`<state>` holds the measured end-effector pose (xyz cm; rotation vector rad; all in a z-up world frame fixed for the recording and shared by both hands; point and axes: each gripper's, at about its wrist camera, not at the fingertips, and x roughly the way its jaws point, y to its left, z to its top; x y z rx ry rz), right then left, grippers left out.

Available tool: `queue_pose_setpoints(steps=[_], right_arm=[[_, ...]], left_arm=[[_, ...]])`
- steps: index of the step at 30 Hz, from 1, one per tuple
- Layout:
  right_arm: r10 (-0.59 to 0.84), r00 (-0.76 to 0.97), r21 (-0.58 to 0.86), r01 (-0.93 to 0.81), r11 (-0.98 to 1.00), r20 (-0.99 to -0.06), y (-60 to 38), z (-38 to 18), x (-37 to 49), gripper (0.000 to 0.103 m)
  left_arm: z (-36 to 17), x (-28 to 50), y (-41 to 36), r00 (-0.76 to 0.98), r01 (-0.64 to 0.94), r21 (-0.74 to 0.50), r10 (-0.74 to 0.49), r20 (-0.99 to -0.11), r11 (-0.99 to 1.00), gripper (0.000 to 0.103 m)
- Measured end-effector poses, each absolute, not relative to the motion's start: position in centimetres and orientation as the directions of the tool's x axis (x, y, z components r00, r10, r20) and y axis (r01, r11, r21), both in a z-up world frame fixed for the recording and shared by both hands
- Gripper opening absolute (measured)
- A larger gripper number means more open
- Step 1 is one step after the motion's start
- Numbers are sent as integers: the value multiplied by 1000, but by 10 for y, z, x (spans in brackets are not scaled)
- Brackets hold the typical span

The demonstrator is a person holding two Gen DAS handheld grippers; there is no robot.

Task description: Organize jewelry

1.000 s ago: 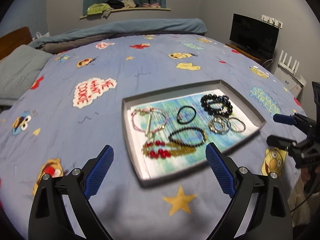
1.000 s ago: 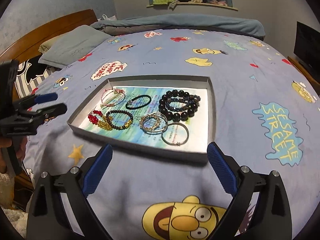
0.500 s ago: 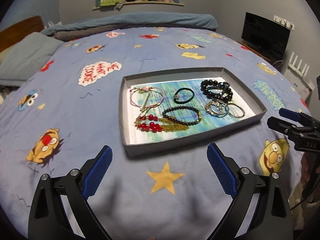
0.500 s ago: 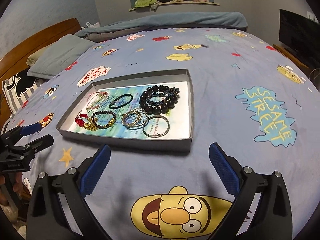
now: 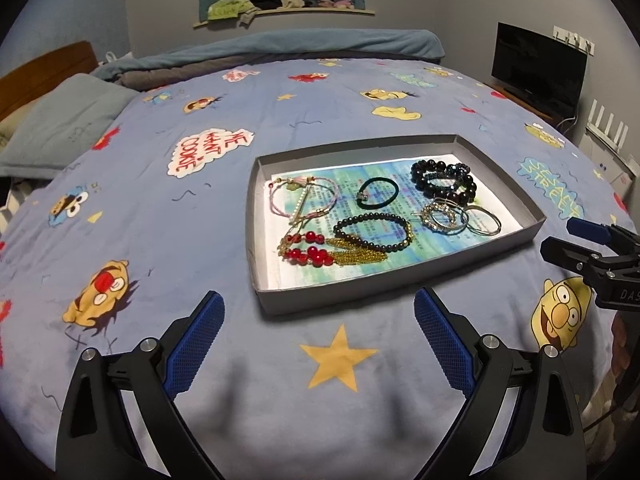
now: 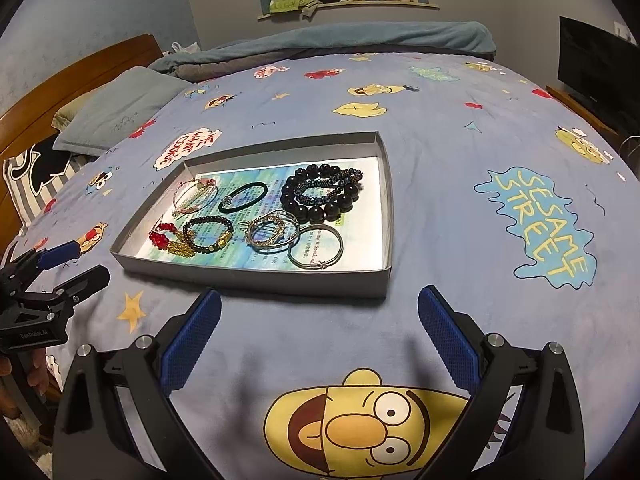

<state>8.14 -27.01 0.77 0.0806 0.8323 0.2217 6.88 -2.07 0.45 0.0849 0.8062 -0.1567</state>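
A shallow grey tray [image 5: 400, 280] [image 6: 256, 280] lies on the bed with jewelry spread on its printed paper lining. In it are a pink cord bracelet [image 5: 304, 196], a dark hair tie [image 5: 378, 190] [image 6: 243, 197], large black bead bracelets [image 5: 444, 180] [image 6: 320, 194], a small dark bead bracelet [image 5: 372, 232] [image 6: 208, 234], a red bead and gold chain piece [image 5: 320, 254] [image 6: 168, 240] and silver bangles [image 5: 460, 216] [image 6: 304, 240]. My left gripper [image 5: 318, 330] [image 6: 74, 262] is open and empty, short of the tray's near edge. My right gripper [image 6: 320, 330] [image 5: 560, 240] is open and empty, also short of the tray.
The bed has a blue cartoon-print cover [image 5: 160, 240]. A grey pillow [image 5: 68, 128] and wooden headboard [image 6: 80, 76] are at the left. A black TV [image 5: 536, 68] stands at the right. A folded blanket [image 5: 280, 48] lies at the far end.
Both grippers have drawn back and risen from the tray, so it sits farther ahead and more centred in both views. Both stay open. The jewelry has not moved.
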Motion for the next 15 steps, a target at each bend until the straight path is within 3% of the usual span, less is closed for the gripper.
queue_pose_setpoints(steps=[15], right_arm=[[229,648,159,-165,973,-727,-269,6,81,97]], left_arm=[[3,70,-18,680,165,13,-104,-726,986,95]])
